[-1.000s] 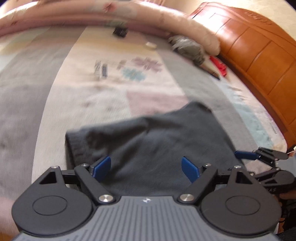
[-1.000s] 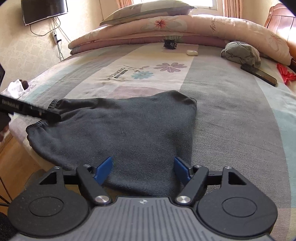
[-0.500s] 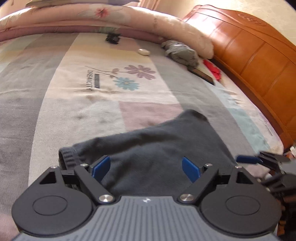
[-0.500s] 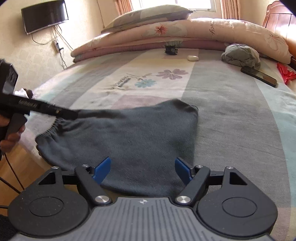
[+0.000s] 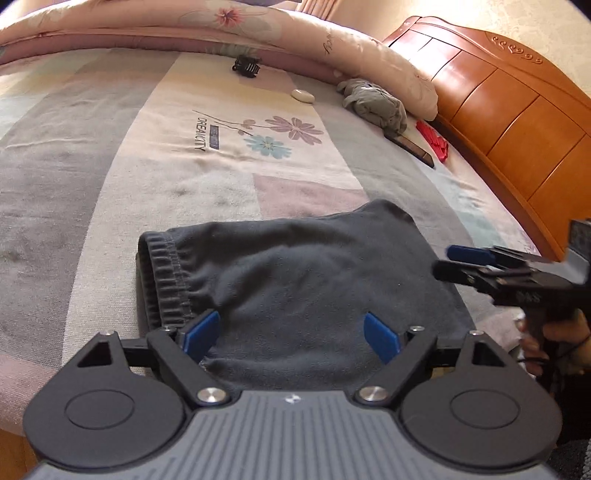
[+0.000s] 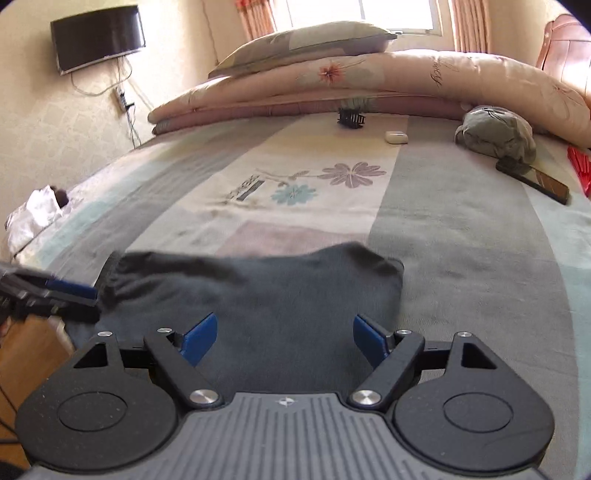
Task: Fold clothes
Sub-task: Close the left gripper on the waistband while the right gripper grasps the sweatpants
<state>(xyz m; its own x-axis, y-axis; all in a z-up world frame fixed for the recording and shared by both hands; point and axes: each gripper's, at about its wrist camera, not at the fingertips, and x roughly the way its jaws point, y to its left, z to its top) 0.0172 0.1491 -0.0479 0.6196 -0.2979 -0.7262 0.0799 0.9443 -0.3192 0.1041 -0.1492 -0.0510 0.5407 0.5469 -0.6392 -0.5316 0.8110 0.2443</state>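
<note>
A dark grey garment point(image 5: 295, 280) lies flat on the near edge of the bed point(image 5: 110, 177), its stretchy waistband on the left side. The left gripper point(image 5: 291, 334) hangs over the waistband end with its 2 blue pads wide apart and nothing pinched between them. The right gripper point(image 6: 282, 338) hangs over the other end, also spread wide and holding nothing. Farther back on the bed, going left to right, sit a black hair clip point(image 5: 246, 66), a small white case point(image 5: 303, 96), a bunched grey-green cloth point(image 5: 376, 103), a dark phone point(image 5: 410, 147) and something red point(image 5: 434, 142). A rolled pink quilt point(image 5: 258, 26) runs along the back. A wooden headboard point(image 5: 517, 107) stands at the right.
</note>
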